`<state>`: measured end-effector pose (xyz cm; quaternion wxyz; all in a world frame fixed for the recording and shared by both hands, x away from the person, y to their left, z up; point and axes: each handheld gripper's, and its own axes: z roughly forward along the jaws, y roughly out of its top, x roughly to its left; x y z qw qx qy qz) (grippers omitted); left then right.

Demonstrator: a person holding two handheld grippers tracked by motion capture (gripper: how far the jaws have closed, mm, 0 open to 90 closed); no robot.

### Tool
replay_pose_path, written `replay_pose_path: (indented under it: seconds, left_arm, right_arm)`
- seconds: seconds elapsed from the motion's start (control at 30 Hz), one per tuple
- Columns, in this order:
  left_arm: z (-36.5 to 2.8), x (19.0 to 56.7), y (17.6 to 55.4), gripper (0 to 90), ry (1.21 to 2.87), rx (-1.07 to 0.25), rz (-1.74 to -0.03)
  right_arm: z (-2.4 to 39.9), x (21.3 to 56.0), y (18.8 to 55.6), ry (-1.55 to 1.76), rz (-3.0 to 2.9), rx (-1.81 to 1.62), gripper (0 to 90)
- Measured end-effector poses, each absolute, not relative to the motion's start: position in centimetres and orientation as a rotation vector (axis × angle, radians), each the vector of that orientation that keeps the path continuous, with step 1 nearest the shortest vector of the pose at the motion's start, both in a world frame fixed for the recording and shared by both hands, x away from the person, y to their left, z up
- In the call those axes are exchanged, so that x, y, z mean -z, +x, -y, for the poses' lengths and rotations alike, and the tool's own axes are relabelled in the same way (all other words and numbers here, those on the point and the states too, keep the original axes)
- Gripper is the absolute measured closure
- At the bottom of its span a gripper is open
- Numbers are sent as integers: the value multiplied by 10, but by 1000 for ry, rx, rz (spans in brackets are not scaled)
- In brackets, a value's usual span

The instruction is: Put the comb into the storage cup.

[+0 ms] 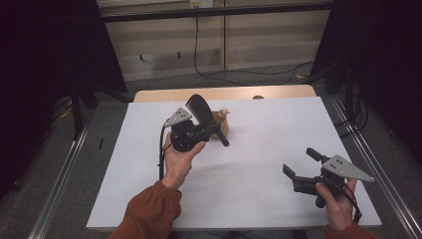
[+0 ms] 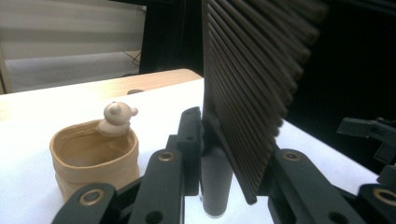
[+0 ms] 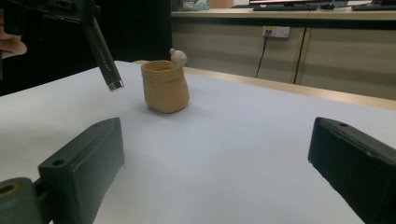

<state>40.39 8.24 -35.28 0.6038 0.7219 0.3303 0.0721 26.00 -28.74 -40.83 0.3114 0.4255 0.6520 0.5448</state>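
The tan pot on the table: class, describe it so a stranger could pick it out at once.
Start at the white sheet covering the table, then look toward its far edge, just beyond the dark brush held in the left tongs. There stands the tan pot, a crumpled, bag-shaped cup. A small bear head perched on its rim sets it apart.

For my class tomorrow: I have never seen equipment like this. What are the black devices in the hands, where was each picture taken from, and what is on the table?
A person holds a hand-operated two-jaw gripper in each hand. One picture looks down from above; the other two come from cameras riding on each gripper. The left gripper is clamped on a dark hairbrush, lifted above the white table. The right gripper is open and empty. On the table stands a tan pot with a small bear figure on its rim.
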Motion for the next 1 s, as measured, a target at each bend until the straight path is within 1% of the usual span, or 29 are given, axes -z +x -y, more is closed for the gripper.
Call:
replay_pose_path:
  seconds: [0.33, 0.7, 1.0]
  left_arm:
    - [-92, 345, 410, 731, 1681, -240, -763]
    - [-92, 344, 420, 731, 1684, -276, -775]
    - [-97, 332, 426, 731, 1677, -313, -769]
  right_arm:
    - [301, 415, 249, 1108, -1683, -1411, 29]
    - [300, 423, 250, 1134, -1670, -1401, 19]
    - [302, 424, 251, 1139, -1664, -1412, 20]
